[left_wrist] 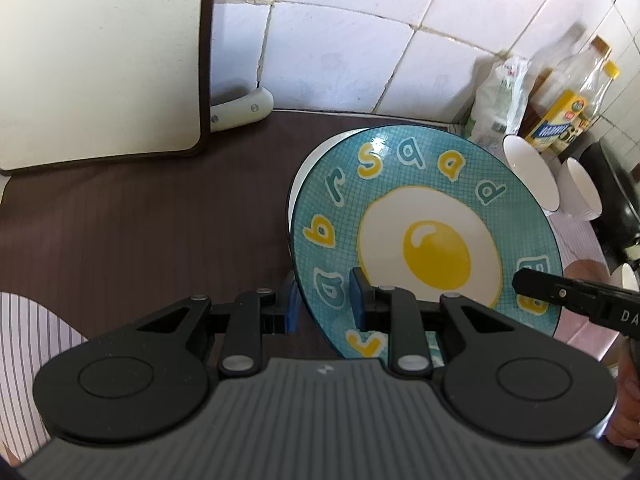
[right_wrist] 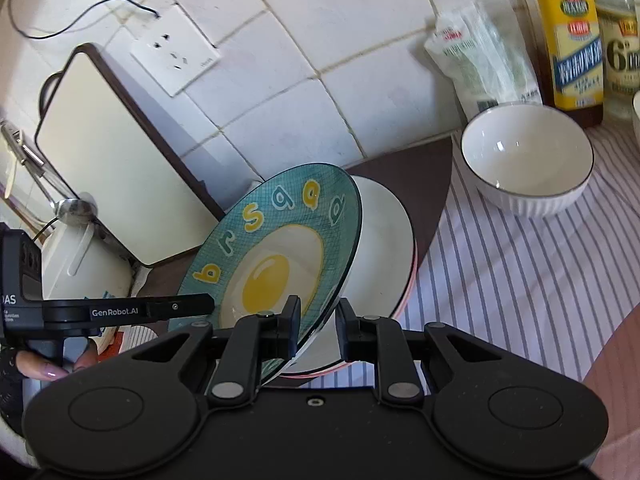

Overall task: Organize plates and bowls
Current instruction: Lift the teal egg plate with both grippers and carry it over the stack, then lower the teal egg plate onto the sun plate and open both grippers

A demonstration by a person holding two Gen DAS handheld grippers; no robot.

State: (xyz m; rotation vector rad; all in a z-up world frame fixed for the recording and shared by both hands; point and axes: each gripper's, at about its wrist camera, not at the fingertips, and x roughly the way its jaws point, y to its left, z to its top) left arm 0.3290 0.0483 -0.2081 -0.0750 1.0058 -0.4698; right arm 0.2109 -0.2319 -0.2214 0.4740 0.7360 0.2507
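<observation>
Against white wall tiles [right_wrist: 320, 40], on brown counter [left_wrist: 140, 220], both grippers' fingers straddle the egg plate [left_wrist: 432, 240], unclenched.

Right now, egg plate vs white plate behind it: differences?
Look: the egg plate is teal with a fried-egg print and letters; the white plate is plain white with a pink edge.
Pose: the egg plate is tilted up on edge; the white plate lies low on the counter.
Contact: both grippers, left and right, straddle the egg plate's rim; neither touches the white plate.
Shared: both are round.
</observation>
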